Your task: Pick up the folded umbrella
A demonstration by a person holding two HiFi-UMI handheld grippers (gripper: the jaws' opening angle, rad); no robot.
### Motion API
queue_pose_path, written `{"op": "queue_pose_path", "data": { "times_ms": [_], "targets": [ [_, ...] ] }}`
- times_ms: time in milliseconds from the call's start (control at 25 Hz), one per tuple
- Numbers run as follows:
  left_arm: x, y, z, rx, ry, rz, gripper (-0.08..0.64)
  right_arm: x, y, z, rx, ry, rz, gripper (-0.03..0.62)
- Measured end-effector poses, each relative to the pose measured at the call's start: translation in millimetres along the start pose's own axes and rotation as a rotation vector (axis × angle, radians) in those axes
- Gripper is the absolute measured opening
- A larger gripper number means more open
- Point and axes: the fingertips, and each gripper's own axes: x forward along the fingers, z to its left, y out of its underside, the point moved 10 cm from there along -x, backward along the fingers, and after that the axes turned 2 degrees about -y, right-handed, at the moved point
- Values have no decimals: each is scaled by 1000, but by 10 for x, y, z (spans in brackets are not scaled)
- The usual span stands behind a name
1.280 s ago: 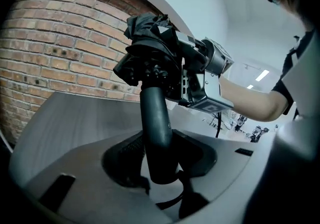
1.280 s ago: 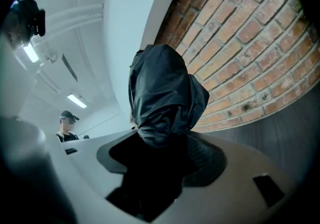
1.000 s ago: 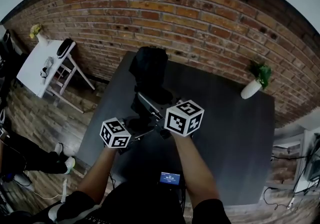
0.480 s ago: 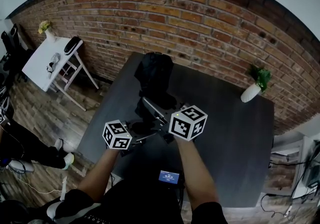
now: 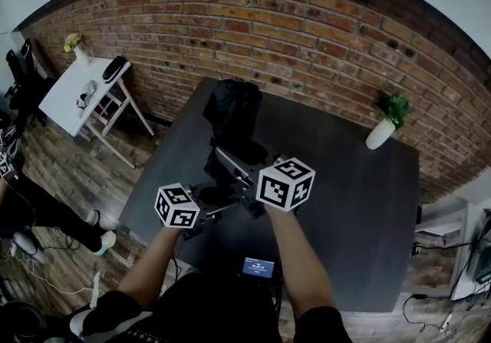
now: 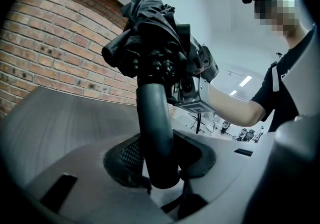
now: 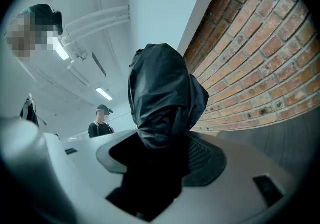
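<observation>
Folded umbrella still gripped, seemingly clear of table: handle in left tool, canopy in right tool

wall: red brick | floor: wood planks | furniture: dark grey table, white side table

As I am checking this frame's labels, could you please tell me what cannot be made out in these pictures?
- Head view: marker cubes cover both sets of jaws; the black umbrella lies against the dark table, so clearance is unclear.
- Head view: items on the white side table and the small screen's text are too small.
- Right gripper view: umbrella fabric fills the right hand-held gripper, covering its left-side pad.
</observation>
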Motion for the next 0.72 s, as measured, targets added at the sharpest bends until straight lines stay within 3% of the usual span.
{"op": "queue_pose_path", "data": {
  "times_ms": [400,720],
  "targets": [
    [0,298,-469,-29,-13,26,144,-375,240,251,44,-7,12,275],
    [-104,454,-670,-20,34,43,144,-513,375,540,33,40,13,275]
  ]
}}
